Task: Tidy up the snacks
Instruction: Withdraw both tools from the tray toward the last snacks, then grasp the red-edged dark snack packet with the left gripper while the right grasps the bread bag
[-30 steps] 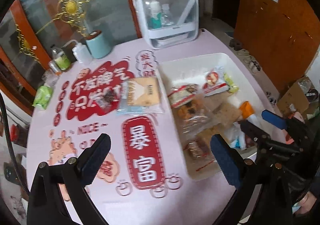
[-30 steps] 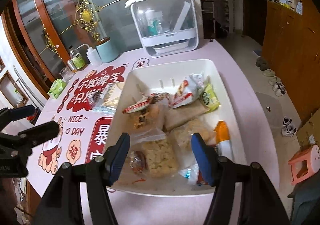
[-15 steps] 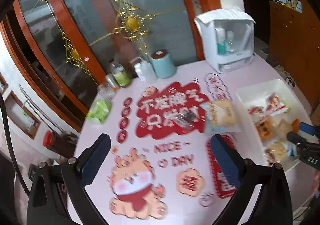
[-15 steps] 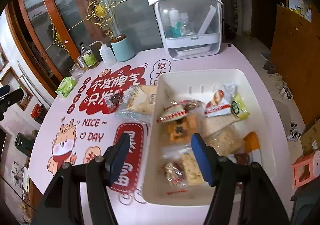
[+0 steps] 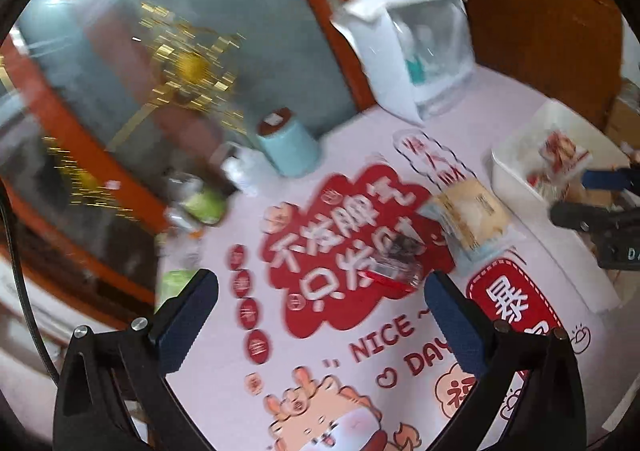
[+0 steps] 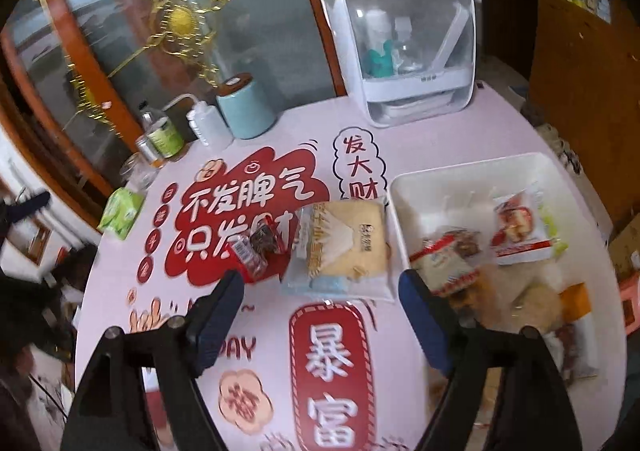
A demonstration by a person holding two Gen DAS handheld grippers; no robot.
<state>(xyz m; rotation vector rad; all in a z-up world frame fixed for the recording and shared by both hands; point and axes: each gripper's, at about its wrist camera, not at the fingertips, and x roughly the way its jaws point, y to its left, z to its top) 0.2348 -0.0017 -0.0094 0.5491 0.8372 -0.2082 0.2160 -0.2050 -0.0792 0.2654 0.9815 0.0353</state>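
A pink table with red printed decals is carrying everything. At its far edge a white case with a clear front is standing, bottles showing inside. On the right a white bin is sitting, holding several packed snacks, among them a red-and-white packet. Just left of the bin, touching its wall, a yellow bread pack is lying flat. Touching that pack's left side, a small dark snack in clear wrap is lying on the red decal. Near the far left edge a teal canister, a white squeeze bottle and a green tissue pack are standing. The right gripper is hovering wide open and empty above the table, in front of the bread pack. The left gripper is hovering open and empty too, with the dark snack ahead.
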